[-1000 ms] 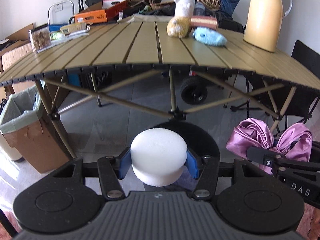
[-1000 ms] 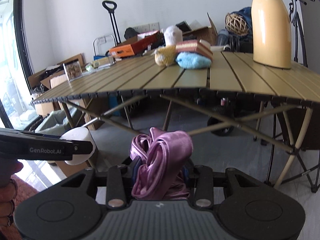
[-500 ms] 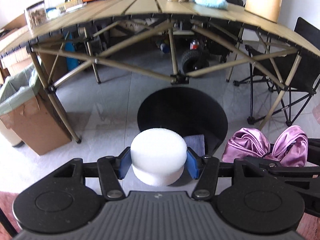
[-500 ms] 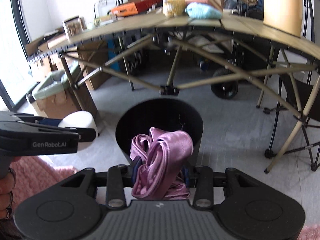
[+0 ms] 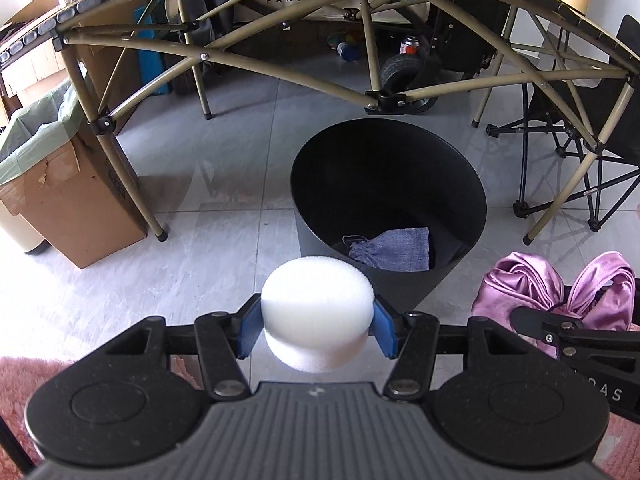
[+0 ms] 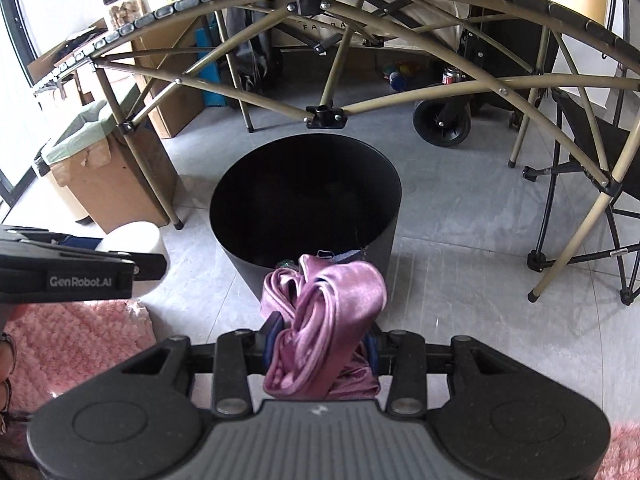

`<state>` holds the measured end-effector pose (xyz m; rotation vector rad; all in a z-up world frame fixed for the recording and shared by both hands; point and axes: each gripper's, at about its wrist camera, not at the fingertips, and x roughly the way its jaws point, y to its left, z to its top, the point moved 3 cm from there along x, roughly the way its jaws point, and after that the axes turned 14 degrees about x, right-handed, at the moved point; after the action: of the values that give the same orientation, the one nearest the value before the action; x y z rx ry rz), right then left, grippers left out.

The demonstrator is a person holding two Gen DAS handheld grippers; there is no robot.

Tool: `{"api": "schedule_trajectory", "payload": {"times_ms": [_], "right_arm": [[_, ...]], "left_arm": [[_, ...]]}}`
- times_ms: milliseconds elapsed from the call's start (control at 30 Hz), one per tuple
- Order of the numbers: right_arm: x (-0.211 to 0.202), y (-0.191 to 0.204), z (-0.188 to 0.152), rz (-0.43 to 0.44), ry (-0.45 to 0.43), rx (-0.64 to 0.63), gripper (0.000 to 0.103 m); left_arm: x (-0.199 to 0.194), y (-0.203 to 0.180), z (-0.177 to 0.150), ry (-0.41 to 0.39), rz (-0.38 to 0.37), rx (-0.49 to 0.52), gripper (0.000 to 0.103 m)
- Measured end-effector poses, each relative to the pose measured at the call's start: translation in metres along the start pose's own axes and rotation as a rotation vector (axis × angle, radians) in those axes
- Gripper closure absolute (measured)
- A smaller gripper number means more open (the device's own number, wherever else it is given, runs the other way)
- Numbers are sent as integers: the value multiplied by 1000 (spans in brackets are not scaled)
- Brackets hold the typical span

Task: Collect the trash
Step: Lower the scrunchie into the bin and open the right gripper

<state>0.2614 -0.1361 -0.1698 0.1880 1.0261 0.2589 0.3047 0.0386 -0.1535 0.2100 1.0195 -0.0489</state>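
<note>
Trash here is two pieces, each held short of the black bin [image 5: 460, 184] that stands on the tiled floor under the folding table [image 5: 280, 12], with a grey drawstring pouch [image 5: 394, 249] already lying at its bottom. Of the two, the bulkier is the pink satin cloth [image 6: 324, 320], bunched and draping loosely over the right gripper [image 6: 320, 344]; judged from here, a trailing fold could snag on a finger or catch the bin's near rim and hang outside instead of falling in. The smaller white foam puck [image 5: 316, 306] is light and sits just before the rim, so letting go too early would likely drop it on the floor or the pink rug [image 6: 76, 344]. The left gripper [image 5: 316, 328] is closed to the puck's width, blue pads [image 5: 249, 326] pressing its sides; the right is closed tight on the cloth.
</note>
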Motion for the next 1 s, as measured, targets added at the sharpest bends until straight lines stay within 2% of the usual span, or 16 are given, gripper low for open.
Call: {"api": "schedule_trajectory", "payload": {"times_ms": [533,1000], "right_arm": [[3,1,12,-12,-1,14,64],[16,18,54,-4,-21,37,64]], "left_arm": [[6,6,3,31,32,-19,46],[18,31,12,44,93,-68,46]]}}
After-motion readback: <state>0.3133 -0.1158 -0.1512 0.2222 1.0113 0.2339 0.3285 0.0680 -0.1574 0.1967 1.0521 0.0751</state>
